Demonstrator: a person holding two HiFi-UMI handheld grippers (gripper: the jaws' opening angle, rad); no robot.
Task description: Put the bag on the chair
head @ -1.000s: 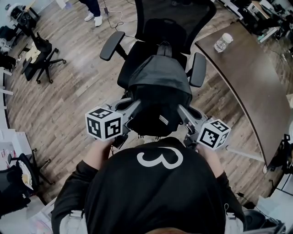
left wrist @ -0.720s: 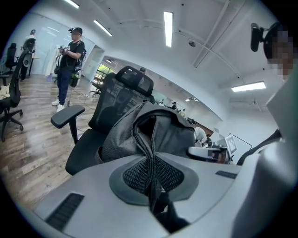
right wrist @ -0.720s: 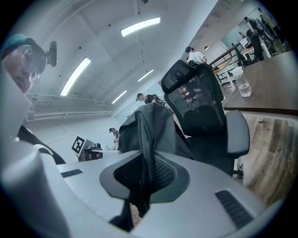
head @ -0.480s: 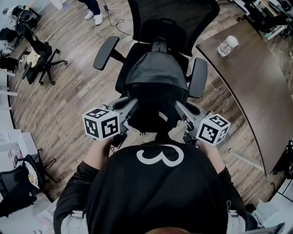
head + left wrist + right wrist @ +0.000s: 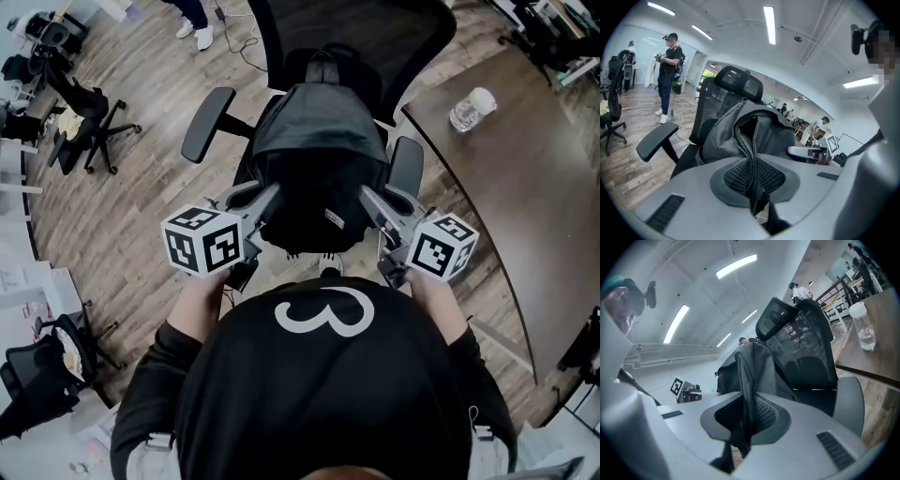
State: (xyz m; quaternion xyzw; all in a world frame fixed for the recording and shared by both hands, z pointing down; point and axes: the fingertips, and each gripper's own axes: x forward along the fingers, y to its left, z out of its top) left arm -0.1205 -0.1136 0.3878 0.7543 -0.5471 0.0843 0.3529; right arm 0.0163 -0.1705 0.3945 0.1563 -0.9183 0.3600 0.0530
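**Head view with both gripper views.** A black bag of matte woven fabric, rounded and slouched, bears a small pale label on its near face. It hangs over the seat of the chair, between the padded armrests. Contact with the seat cannot be determined. The chair back is curved black mesh.

The left claw is clamped on a fold of bag fabric edged with a zip. The fold is pinched between dark, cross-ribbed pads. The right claw grips a similar fold on the bag's opposite side. Both claw bodies are smooth grey plastic.

At right, a curved desk of dark wood grain carries a clear plastic bottle. The floor is plank-patterned.
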